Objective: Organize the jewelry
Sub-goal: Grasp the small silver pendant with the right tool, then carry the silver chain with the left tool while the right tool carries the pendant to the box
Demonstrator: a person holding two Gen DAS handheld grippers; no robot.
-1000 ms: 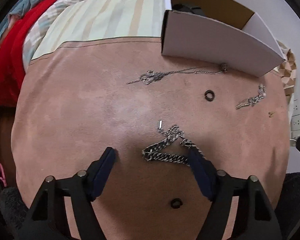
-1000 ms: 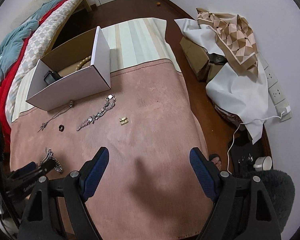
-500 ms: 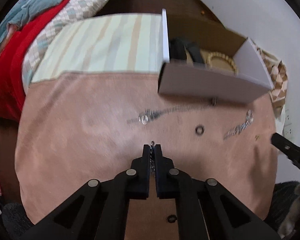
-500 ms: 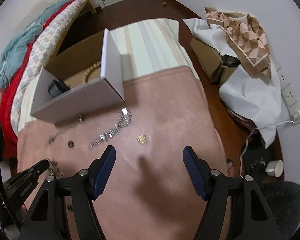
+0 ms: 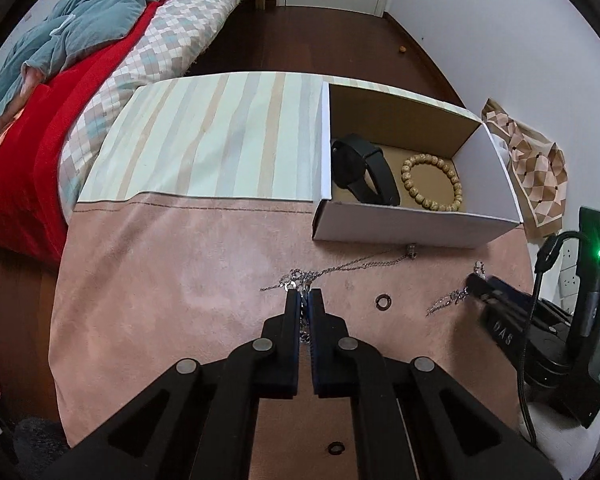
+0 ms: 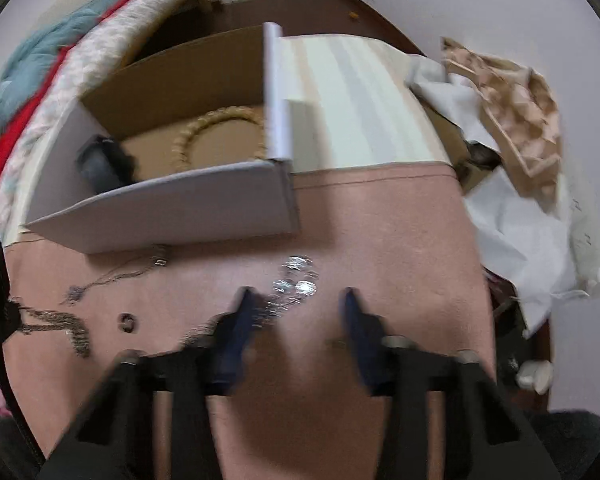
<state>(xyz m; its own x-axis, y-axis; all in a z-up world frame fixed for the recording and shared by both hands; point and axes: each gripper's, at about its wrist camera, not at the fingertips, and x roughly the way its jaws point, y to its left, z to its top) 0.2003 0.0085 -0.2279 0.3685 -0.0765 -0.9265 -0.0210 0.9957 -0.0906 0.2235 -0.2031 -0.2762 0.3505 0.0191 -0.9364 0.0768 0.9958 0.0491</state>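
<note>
My left gripper (image 5: 304, 295) is shut on a thick silver chain (image 5: 305, 334), which hangs from it above the pink mat and shows in the right wrist view (image 6: 60, 322). My right gripper (image 6: 298, 300) is open, low over a sparkly silver bracelet (image 6: 294, 282) lying on the pink mat (image 6: 380, 240). The open white cardboard box (image 5: 400, 226) holds a black watch (image 5: 360, 168) and a wooden bead bracelet (image 5: 432, 182). A thin silver necklace (image 5: 340, 270) and a black ring (image 5: 383, 302) lie in front of the box.
A second black ring (image 5: 336, 448) lies near the mat's front edge. A striped cloth (image 5: 212, 136) lies behind the mat. A bed with red and teal bedding (image 5: 60, 60) is at left. A patterned cloth and white sheets (image 6: 520, 140) are piled at right.
My left gripper closed on the thick chain and lifted it off the mat. My right gripper moved forward and down over the sparkly bracelet, staying open.
</note>
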